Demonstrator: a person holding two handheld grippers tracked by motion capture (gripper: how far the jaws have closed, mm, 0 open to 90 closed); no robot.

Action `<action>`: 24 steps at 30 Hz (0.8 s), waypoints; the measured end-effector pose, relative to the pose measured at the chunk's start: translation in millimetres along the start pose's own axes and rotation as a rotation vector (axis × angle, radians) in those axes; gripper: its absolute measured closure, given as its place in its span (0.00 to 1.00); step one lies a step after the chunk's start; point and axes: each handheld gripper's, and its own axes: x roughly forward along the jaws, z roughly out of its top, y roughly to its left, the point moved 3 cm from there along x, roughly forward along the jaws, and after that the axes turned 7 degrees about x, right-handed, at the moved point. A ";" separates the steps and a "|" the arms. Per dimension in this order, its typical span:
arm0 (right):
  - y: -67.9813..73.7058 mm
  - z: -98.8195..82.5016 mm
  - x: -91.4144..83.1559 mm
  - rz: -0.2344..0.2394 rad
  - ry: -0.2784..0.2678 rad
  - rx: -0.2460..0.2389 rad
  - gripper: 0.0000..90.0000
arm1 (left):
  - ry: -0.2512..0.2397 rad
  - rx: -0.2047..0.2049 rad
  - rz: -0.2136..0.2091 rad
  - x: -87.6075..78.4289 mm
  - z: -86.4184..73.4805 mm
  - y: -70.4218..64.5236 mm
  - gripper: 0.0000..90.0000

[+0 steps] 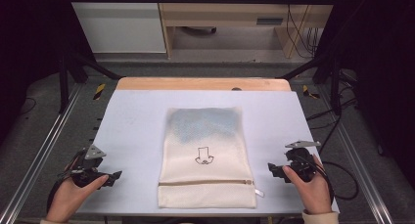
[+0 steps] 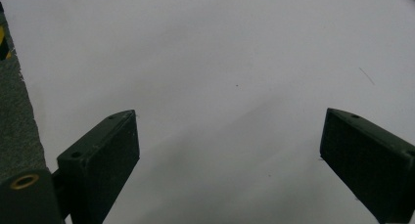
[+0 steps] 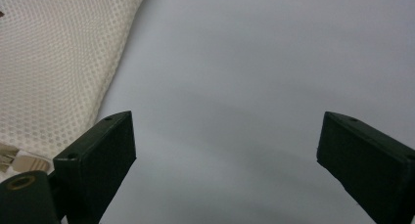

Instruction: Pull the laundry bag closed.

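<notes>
Both claws, the left gripper (image 1: 115, 175) and right gripper (image 1: 270, 168), are held wide open beside the mesh bag (image 1: 205, 158), nothing gripped.

Black claws (image 1: 116, 175) (grey plates), seemingly cream cuffs.

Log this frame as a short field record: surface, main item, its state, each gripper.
surface: pale grey table top
main item: cream mesh laundry bag, flat at the table's middle, something bluish inside its far half
zipper: runs across near the bag's near edge, looks closed, pull at its right end
left gripper: open, holding nothing, resting left of the bag, apart from it
right gripper: open, holding nothing, right of the bag, close to the zipper pull but not touching
</notes>
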 end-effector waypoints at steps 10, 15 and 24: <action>-5.5 -16.7 -0.1 -0.001 -0.030 0.021 0.09 | -0.010 -0.018 0.023 0.6 -5.6 2.9 0.08; -3.0 -24.8 1.2 0.003 -0.025 0.019 0.09 | -0.010 -0.007 0.014 0.4 -9.1 -1.8 0.07; 1.7 -31.5 7.4 0.009 -0.009 0.004 0.08 | -0.020 0.008 0.030 0.7 -13.0 -6.2 0.06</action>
